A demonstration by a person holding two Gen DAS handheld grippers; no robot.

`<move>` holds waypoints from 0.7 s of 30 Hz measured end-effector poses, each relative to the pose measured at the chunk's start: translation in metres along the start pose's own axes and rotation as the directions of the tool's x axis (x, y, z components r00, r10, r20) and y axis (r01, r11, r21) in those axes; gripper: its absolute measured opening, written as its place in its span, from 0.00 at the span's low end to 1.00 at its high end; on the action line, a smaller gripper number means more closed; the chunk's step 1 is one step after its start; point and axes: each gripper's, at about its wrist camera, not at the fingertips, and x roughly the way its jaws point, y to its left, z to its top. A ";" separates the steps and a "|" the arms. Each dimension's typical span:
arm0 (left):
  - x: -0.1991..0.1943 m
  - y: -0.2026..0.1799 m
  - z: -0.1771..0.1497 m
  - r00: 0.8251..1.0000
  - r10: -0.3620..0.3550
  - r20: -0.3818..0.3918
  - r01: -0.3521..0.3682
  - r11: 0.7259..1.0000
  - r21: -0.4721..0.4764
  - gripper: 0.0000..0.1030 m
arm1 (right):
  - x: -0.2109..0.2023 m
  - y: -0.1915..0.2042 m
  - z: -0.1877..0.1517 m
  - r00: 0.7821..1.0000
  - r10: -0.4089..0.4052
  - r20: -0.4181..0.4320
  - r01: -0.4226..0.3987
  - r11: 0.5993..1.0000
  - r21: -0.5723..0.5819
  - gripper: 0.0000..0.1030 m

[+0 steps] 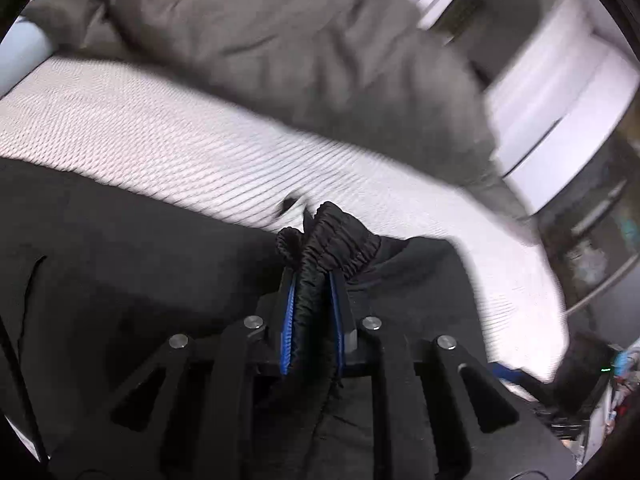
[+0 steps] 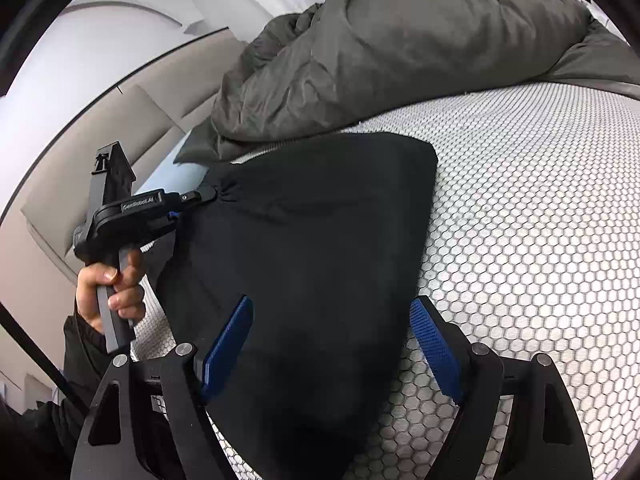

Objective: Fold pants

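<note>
Pinching a bunched, elastic-gathered edge of the black pants, the left gripper has its blue pads clamped tight on the fabric. From the right wrist view, a hand holds that gripper's handle, and the pants lie spread on a white honeycomb-patterned mattress, pulled taut toward the pinch. A grey duvet is heaped behind them. The right gripper hovers over the near part of the pants, jaws wide apart.

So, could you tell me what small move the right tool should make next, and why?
Probably close the right tool on the black pants: its jaws stand open over the fabric, while the left tool already pinches the elastic waistband.
</note>
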 end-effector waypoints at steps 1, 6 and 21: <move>0.008 0.006 -0.001 1.000 0.018 -0.021 -0.018 1.000 -0.015 0.15 | 0.005 0.000 0.000 1.000 -0.007 -0.015 0.007 1.000 0.000 0.80; 0.002 0.012 -0.005 0.999 0.027 -0.021 -0.027 0.999 -0.030 0.24 | 0.021 -0.004 -0.003 0.996 -0.046 -0.081 0.047 0.999 0.009 0.80; 0.016 -0.153 -0.073 0.976 -0.137 -0.168 0.181 0.942 0.282 0.76 | -0.032 -0.006 -0.066 0.995 0.102 0.009 -0.102 0.987 0.127 0.71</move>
